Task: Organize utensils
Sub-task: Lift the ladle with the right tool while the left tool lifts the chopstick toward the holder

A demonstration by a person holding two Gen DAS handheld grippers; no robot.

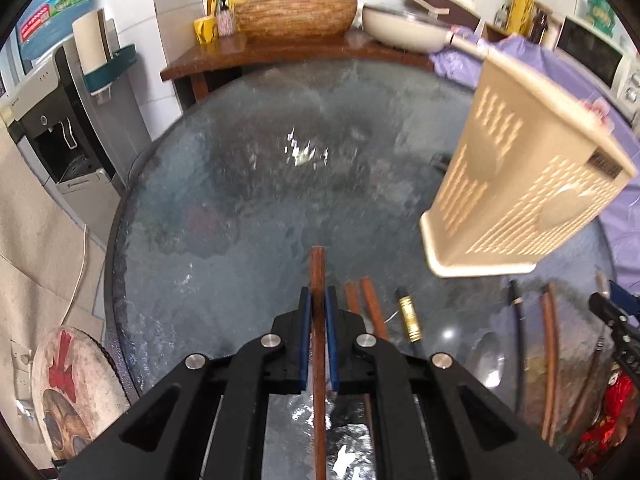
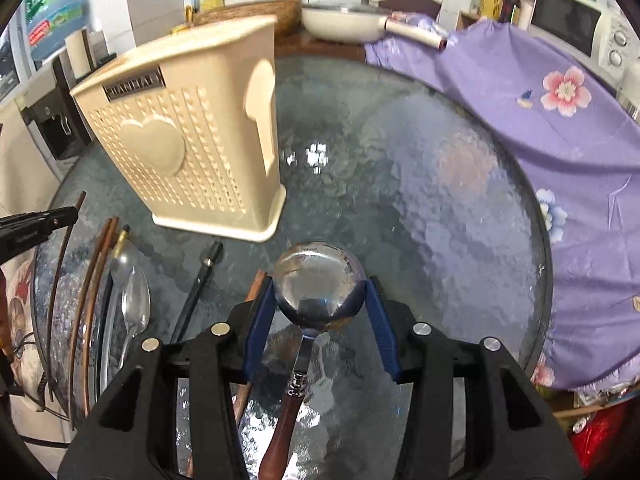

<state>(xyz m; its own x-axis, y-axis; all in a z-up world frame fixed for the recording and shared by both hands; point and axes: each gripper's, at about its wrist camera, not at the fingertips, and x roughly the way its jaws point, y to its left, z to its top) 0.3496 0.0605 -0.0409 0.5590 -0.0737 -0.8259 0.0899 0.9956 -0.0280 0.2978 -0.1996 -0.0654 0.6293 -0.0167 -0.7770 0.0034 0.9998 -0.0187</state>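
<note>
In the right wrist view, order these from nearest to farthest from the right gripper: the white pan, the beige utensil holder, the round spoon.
1. Round spoon: clamped between the right gripper's pads.
2. Beige utensil holder: ahead and left, standing on the glass table.
3. White pan: far back, beyond the table's edge.

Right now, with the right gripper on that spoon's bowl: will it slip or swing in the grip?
Likely slippery: the right gripper pinches the spoon across its polished, rounded metal bowl, so the pads meet curved sides. It may pivot: the wooden handle hangs back below the jaws, well off the pinch line. It should stay stiff; nothing about it looks bendy.
</note>
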